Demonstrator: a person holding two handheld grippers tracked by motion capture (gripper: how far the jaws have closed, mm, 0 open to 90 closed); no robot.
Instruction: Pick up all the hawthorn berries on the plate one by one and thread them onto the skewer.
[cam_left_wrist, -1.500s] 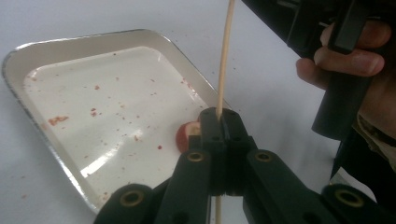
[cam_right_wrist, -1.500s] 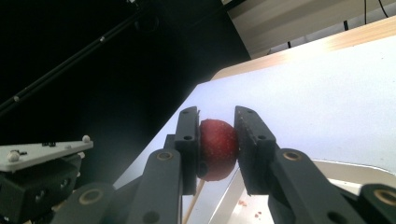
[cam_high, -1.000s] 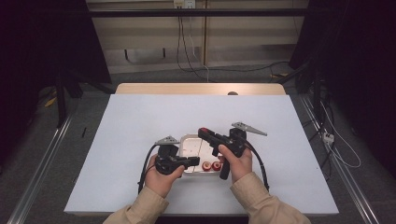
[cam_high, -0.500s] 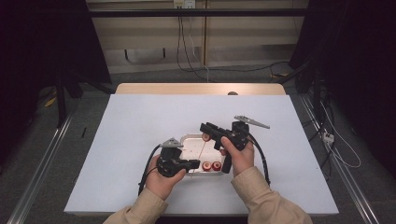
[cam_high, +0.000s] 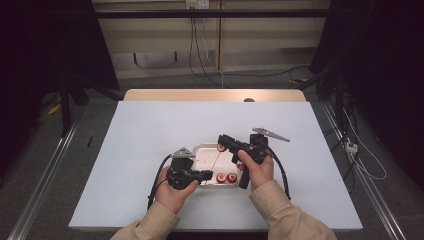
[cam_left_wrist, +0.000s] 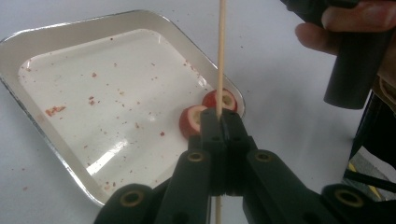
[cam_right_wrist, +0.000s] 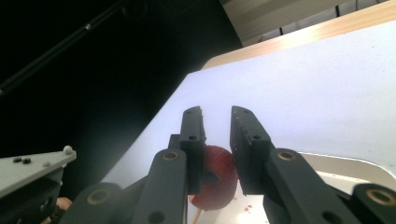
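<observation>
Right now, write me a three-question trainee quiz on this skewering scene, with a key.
1. True or false: the left hand-held gripper is shut on the wooden skewer.
2. How many red fruit pieces lie in the white tray beside the left hand-held gripper's tips?
A. none
B. two
C. five
3. What sits between the jaws of the right hand-held gripper?

Key
1. True: the jaws are closed together with the skewer clamped between them.
2. B: two cut pieces, pale in the middle, near the tray's corner.
3. A red fruit piece, with the skewer's tip showing just under it; the jaws have just been closing on it.
</observation>
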